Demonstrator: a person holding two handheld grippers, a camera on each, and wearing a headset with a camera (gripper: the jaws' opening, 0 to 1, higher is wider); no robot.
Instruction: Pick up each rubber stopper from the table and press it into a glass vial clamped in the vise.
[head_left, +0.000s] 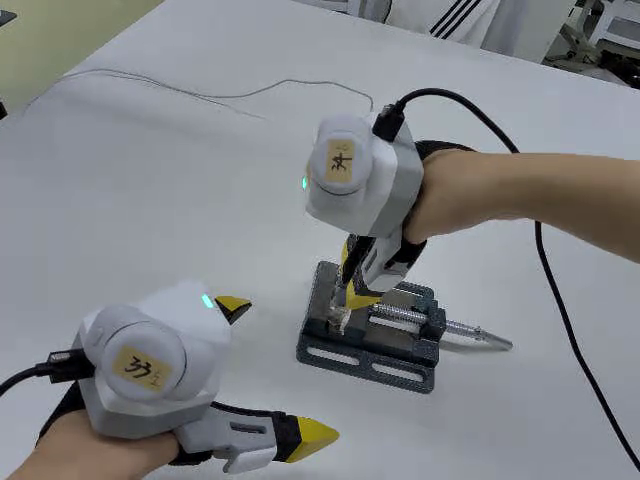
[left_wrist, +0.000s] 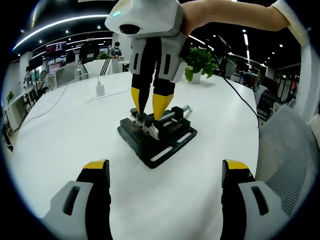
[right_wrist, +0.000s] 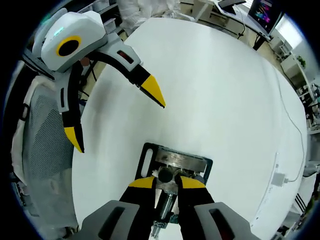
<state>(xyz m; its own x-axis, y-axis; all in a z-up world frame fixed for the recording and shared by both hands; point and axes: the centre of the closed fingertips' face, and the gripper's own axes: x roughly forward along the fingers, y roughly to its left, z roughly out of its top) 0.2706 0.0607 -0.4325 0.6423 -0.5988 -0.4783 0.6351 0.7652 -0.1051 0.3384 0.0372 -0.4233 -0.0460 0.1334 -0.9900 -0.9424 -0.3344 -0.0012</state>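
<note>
Head view: my right claw (head_left: 352, 292) points straight down onto the vise (head_left: 372, 350), with its tips at the clamped glass. The left claw (head_left: 275, 372) hangs released over the tabletop (head_left: 180, 200), well apart from the vise.

Left gripper view: dark-topped vials (left_wrist: 142, 120) stand in a row right under the right claw's tips.

Right gripper view: a dark rubber stopper (right_wrist: 163, 175) sits between the narrowed tips, on top of a vial. I honestly can't tell if they're actually pinching it.

I'd push dead vertical, tips centred, nice and slow, so the stopper doesn't cock sideways and the glass doesn't crack.
</note>
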